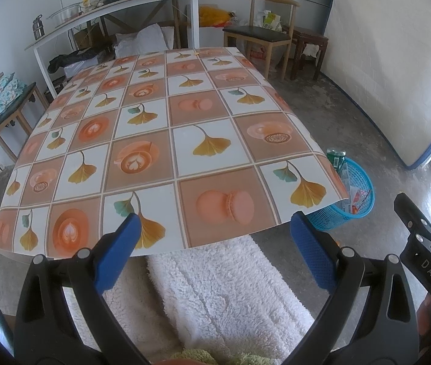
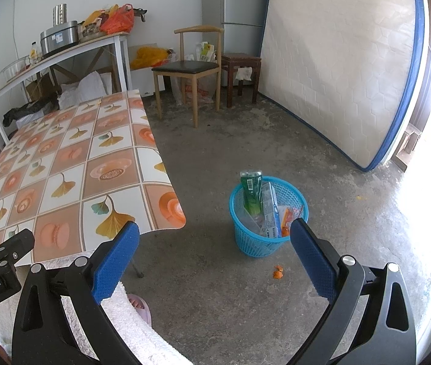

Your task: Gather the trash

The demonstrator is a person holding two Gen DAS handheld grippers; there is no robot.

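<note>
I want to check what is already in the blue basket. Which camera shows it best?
The right wrist view: the blue basket stands whole on the floor, its opening facing the camera, with a green bottle and wrappers inside. In the left wrist view the tablecloth's corner hides about half of it.
</note>
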